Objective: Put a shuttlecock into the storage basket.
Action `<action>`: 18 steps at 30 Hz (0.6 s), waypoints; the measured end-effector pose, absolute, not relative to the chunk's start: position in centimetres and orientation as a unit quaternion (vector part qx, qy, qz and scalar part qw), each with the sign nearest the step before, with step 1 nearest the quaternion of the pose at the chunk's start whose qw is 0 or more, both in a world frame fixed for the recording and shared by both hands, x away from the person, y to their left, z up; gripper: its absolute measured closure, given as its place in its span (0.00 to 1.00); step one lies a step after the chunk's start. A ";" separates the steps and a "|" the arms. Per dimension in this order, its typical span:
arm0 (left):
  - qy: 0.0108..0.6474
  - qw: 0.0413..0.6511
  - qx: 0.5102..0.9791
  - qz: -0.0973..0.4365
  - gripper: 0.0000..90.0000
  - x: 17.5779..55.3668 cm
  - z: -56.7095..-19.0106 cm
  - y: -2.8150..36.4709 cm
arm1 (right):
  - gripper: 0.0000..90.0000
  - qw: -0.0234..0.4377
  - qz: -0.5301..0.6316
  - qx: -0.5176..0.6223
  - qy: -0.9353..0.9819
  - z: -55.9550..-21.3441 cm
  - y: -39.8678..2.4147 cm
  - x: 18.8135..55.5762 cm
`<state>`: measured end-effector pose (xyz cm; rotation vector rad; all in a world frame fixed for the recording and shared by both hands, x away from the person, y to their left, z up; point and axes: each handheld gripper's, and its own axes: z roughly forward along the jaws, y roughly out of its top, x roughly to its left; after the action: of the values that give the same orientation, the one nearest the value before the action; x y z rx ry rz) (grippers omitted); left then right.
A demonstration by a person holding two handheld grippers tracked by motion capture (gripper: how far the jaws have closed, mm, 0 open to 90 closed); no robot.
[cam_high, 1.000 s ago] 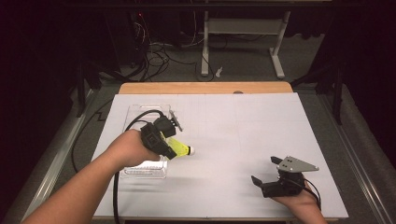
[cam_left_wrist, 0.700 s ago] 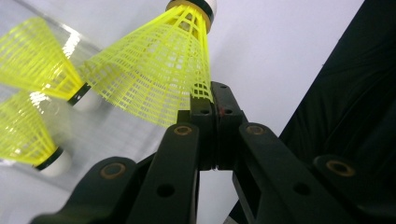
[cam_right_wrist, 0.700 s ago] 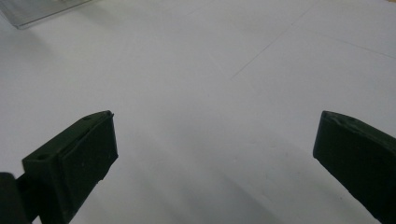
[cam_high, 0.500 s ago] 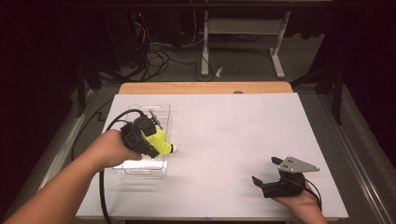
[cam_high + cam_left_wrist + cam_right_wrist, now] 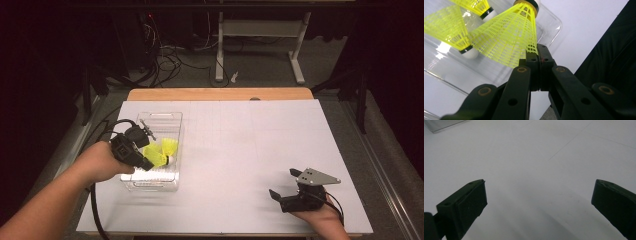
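Note:
My left gripper [image 5: 149, 162] is shut on the skirt edge of a yellow shuttlecock [image 5: 159, 159], holding it over a clear plastic bin [image 5: 150, 187] at the table's left. In the left gripper view the jaws [image 5: 539, 53] pinch the mesh rim of that shuttlecock [image 5: 509, 37], whose cork end points away. Two more yellow shuttlecocks [image 5: 446, 27] lie inside the bin [image 5: 550, 23] below it. Resting low over the white table at the front right, my right gripper [image 5: 284, 184] stands open. Nothing lies between its jaws [image 5: 539, 202].
The white tabletop [image 5: 250, 150] stretches between the bin and my right hand. A wooden strip [image 5: 220, 94] edges the far side. Cables and a desk frame [image 5: 260, 30] stand on the dark floor beyond. A corner of the bin [image 5: 444, 125] appears in the right gripper view.
My left hand carried the shuttlecock leftward, from above the bare table beside the bin to above the bin itself. The right gripper stayed where it was.

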<state>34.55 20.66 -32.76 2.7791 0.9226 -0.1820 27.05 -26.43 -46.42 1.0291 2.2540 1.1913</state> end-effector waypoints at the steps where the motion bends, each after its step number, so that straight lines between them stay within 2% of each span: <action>1: 0.317 0.104 0.941 -0.062 1.00 34.5 -32.9 20.9 | 0.01 0.195 0.425 0.366 0.804 -46.4 -26.4 27.1; 18: 0.321 0.099 0.940 -0.064 1.00 34.1 -33.5 22.7 | 0.02 0.194 0.424 0.366 0.805 -46.6 -26.4 27.1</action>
<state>34.09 22.70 -33.54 2.7786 0.9504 -0.1887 27.10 -26.39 -46.57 1.0250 2.2586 1.1896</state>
